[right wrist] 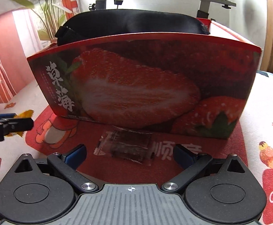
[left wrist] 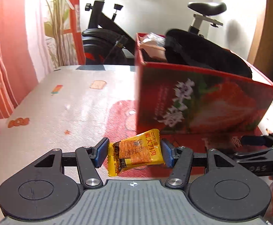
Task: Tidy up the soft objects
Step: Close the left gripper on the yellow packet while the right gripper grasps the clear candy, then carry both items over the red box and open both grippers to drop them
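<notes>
The left tongs point(left wrist: 134, 153) pinched a yellow snack packet point(left wrist: 136, 154) between their blue pads, the packet crumpled and tilted, held just above the table point(left wrist: 52, 112). Ahead and to their right stood the red strawberry box point(left wrist: 202, 97), open at the top, already holding a black padded item point(left wrist: 202, 54) and some pale wrapped packets point(left wrist: 151, 43) at its far corner. To finish this step well, the left tongs would likely need to lift the packet clear above the box's near rim before moving over the opening, then release over the free space near the pale packets, since the black item filled most of the box. The right tongs point(right wrist: 130, 154) were spread wide, low over the table, with a clear-wrapped dark snack point(right wrist: 125, 146) lying flat between and just ahead of their fingertips, just in front of the box wall. The two tongs sat near each other, so the lift risked a bump. An exercise bike point(left wrist: 108, 28) and a potted plant point(left wrist: 57, 18) stood beyond the table.
</notes>
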A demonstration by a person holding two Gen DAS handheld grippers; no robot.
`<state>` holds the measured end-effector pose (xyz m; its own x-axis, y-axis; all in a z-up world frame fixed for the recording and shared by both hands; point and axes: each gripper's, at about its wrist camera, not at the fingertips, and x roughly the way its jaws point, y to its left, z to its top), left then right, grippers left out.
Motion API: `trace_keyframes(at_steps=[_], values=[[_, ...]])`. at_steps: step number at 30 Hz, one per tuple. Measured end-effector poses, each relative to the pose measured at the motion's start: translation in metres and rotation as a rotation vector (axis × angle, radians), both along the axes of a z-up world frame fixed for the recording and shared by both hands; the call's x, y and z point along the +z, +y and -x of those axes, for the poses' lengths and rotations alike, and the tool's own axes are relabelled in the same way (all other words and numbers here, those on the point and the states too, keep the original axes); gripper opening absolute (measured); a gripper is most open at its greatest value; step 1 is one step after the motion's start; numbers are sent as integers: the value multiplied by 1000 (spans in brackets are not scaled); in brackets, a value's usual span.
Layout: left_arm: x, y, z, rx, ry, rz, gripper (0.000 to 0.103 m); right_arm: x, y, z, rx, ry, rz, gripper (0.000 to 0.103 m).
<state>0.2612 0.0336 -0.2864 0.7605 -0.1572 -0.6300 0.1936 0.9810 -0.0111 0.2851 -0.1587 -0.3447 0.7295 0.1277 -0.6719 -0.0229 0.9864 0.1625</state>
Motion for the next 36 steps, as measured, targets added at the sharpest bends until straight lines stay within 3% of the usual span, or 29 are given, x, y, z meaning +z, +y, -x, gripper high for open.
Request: trace_keyframes(at_steps=[8,15,20,22,23,28,36], values=[[7,19,4,28,-9,45,62,-9,33,-21,-72,34,115,96],[1,20,4,34,-8,62,62,-8,39,-8,-19,0,136,66],[4,15,9,26,-20,60,62,-8,31,8,-3,-20,121,56],[7,12,12,21,-24,58,62,-8,25,15,-12,-35,97,38],[8,11,13,18,-26,57,62,-7,23,18,-23,-37,89,33],[14,3,21,5,-38,49,62,-6,14,27,-30,-44,68,30],[21,-1,29,-5,-56,40,62,5,12,42,-9,-123,63,11]])
